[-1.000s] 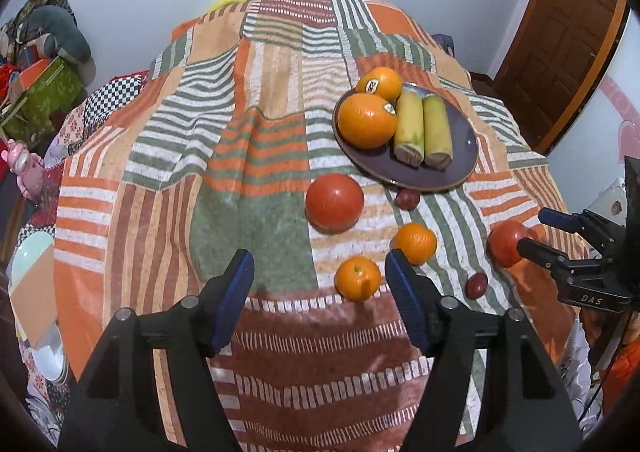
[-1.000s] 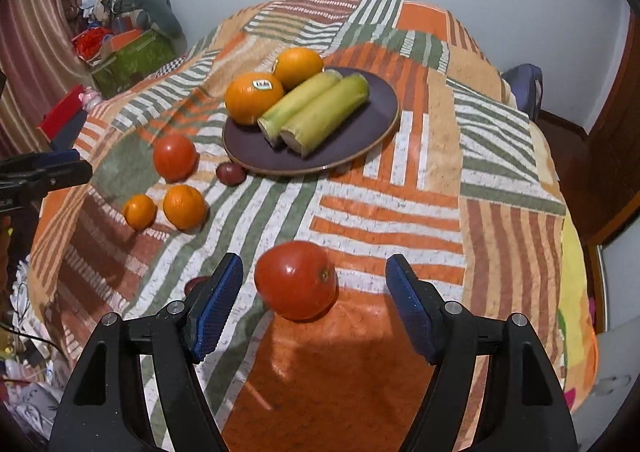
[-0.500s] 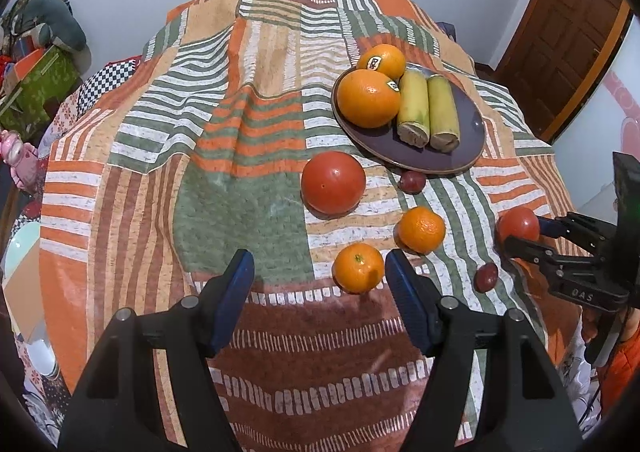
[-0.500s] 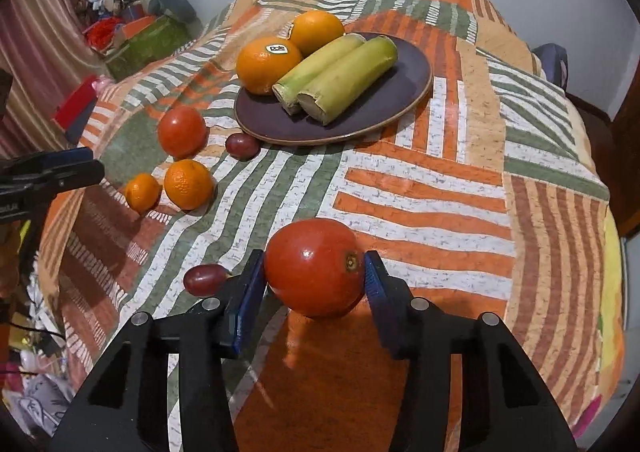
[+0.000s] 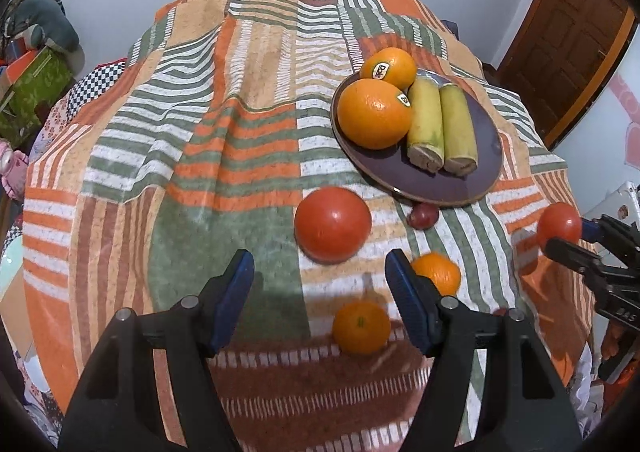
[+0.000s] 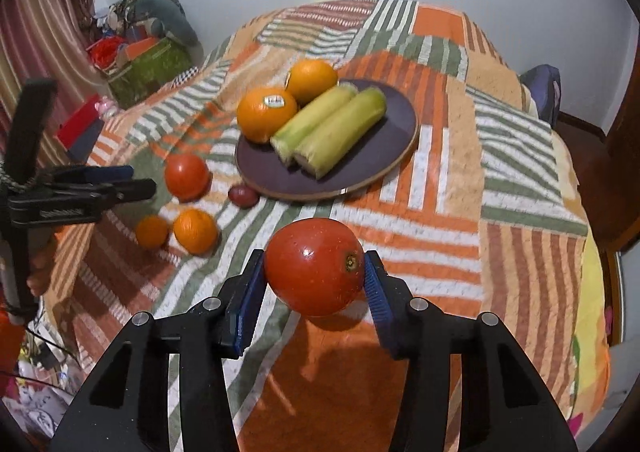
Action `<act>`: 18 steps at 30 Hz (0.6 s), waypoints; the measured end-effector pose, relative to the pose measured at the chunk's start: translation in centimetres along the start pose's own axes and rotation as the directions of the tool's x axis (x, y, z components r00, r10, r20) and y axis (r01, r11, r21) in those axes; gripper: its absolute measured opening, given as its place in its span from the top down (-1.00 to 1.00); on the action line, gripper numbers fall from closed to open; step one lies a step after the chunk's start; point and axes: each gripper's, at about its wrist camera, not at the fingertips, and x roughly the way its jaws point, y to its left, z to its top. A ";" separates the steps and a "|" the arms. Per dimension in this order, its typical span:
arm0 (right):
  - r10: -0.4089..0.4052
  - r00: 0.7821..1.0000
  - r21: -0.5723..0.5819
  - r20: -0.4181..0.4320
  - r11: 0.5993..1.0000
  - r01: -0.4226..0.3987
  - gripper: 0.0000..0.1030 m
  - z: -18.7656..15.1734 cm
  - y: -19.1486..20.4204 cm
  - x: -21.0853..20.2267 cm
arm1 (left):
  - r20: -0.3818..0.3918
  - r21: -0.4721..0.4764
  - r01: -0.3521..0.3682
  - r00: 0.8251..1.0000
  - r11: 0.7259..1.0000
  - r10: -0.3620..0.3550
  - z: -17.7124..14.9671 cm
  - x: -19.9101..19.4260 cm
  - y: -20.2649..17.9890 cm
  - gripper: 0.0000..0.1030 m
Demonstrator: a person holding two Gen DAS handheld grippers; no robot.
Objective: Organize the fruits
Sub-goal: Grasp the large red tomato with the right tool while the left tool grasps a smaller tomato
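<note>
1. Between the blue-padded fingers of my right gripper (image 6: 314,278) sits a round red tomato (image 6: 314,266); the pads press both its flanks, so it is held, lifted clear of the striped patchwork cloth (image 6: 440,156), with its shadow below.

2. Straight ahead of those fingers, and slightly to their left, lies the dark purple round plate (image 6: 384,164). It already carries two large oranges (image 6: 266,114) and two pale green corn cobs in husk (image 6: 328,132). The cobs run diagonally across it, leaving the near right part of the plate bare. I judge that bare patch to be the place for the tomato, reached by moving forward over the rim.

3. My left gripper (image 5: 320,288) hangs wide open with nothing between its fingers. The second red tomato (image 5: 332,224) lies just beyond the fingertips, roughly centred in the gap. A small mandarin (image 5: 362,326) sits low, nearer the right finger, and another small mandarin (image 5: 438,274) is partly hidden behind that finger.

4. So the left hand is the nearer one for that loose tomato and both mandarins, while the right hand is the nearer one for the plate.

5. A small dark red plum-like fruit (image 5: 422,216) rests against the plate's near rim, between the loose tomato and my right gripper's path. I should keep the carried tomato high enough not to knock it.
</note>
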 end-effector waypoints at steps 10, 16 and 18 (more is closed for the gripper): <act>0.004 1.000 0.027 0.015 1.000 -0.004 0.13 1.1 -1.3 0.6 | -0.036 0.023 0.003 0.999 1.000 -0.002 1.9 3.3 -0.4 -0.31; 0.006 1.000 0.035 0.008 0.999 -0.007 0.13 1.3 -2.0 1.0 | -0.038 0.035 0.005 0.999 0.999 -0.004 2.3 4.2 -0.7 -0.26; 0.007 1.000 0.037 0.005 0.999 -0.007 0.13 1.3 -2.1 1.2 | -0.045 0.043 0.006 0.999 0.999 -0.004 2.3 4.5 -0.9 -0.13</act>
